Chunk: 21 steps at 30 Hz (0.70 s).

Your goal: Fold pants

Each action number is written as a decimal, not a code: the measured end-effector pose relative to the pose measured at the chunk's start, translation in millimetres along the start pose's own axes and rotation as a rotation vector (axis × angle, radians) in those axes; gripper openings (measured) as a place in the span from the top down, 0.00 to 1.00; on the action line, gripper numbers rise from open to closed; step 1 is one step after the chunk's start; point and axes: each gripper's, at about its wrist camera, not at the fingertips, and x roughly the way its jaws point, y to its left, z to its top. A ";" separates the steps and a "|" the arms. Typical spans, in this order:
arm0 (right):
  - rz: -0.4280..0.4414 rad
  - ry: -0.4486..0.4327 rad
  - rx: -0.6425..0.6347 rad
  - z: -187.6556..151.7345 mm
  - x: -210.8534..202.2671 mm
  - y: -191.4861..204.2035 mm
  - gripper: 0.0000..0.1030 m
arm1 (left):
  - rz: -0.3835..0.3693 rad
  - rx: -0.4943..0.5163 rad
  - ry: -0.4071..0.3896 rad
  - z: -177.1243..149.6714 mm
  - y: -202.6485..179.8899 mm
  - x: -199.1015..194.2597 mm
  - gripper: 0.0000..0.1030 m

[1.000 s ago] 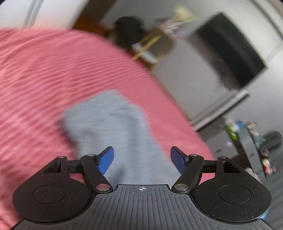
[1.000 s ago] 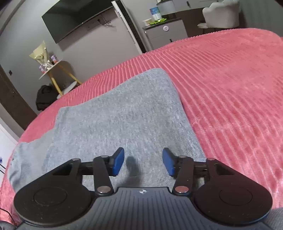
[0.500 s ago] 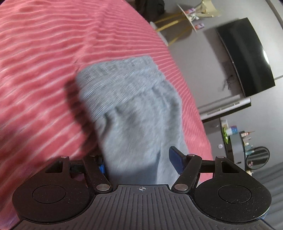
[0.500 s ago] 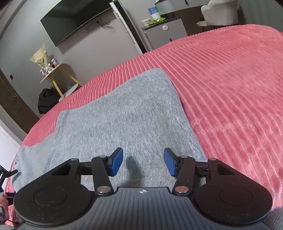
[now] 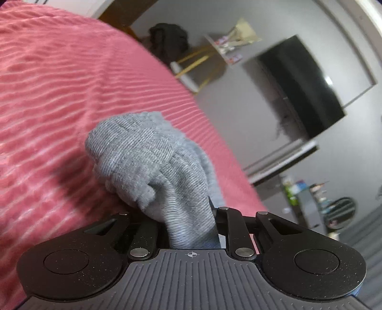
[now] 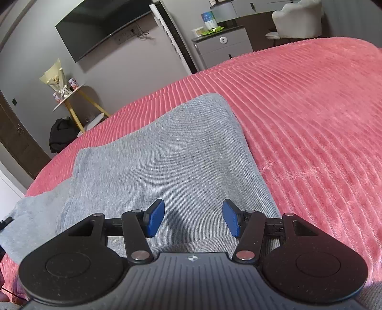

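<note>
Grey pants (image 6: pixel 167 152) lie spread flat on a pink ribbed bedspread (image 6: pixel 310 119). My right gripper (image 6: pixel 193 219) hovers just over the near part of the cloth, open, with nothing between its blue pads (image 6: pixel 155 218). In the left wrist view a ribbed end of the pants (image 5: pixel 152 162) is bunched up and lifted off the bedspread (image 5: pixel 59 95). My left gripper (image 5: pixel 188 214) has that cloth pinched between its jaws, which are closing. Its pads are hidden by the fabric.
Beyond the bed's far edge stand a wall-mounted TV (image 6: pixel 100 26), a small side table with a bouquet (image 6: pixel 64 88), a black bag (image 6: pixel 62 136) on the floor, a grey cabinet (image 6: pixel 222 47) and a white chair (image 6: pixel 298 21).
My left gripper has dropped onto the pants' end and its jaws have gone from wide to pinched on the cloth, bunching it up. The right gripper has stayed where it was.
</note>
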 end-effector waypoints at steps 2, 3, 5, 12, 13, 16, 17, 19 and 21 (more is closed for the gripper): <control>-0.006 0.000 -0.011 -0.5 0.5 1.4 0.47 | 0.053 -0.021 0.043 -0.1 4.6 13.2 0.69; -0.006 0.000 -0.014 -0.8 0.4 1.8 0.47 | 0.058 -0.041 0.056 1.5 7.0 19.2 0.64; -0.005 -0.001 -0.011 -0.8 -0.1 1.9 0.47 | 0.065 -0.118 0.066 5.0 15.1 28.8 0.66; 0.010 -0.001 0.023 2.1 -4.3 -2.2 0.47 | 0.092 0.024 -0.007 7.3 -24.5 13.0 0.84; 0.017 -0.002 0.042 2.6 -6.1 -4.6 0.47 | 0.103 0.110 -0.023 6.4 -43.5 6.0 0.84; 0.038 -0.012 0.089 3.3 -10.5 -11.6 0.47 | 0.073 0.266 -0.061 -1.2 -90.7 -17.9 0.84; 0.043 -0.015 0.101 3.8 -11.5 -13.1 0.47 | 0.058 0.305 -0.068 -4.4 -105.6 -25.6 0.84; 0.056 -0.027 0.130 4.7 -14.5 -17.3 0.47 | 0.016 0.428 -0.081 -16.1 -140.9 -39.6 0.84; 0.063 -0.034 0.151 5.3 -16.9 -20.1 0.47 | -0.023 0.560 -0.086 -36.2 -176.0 -50.3 0.84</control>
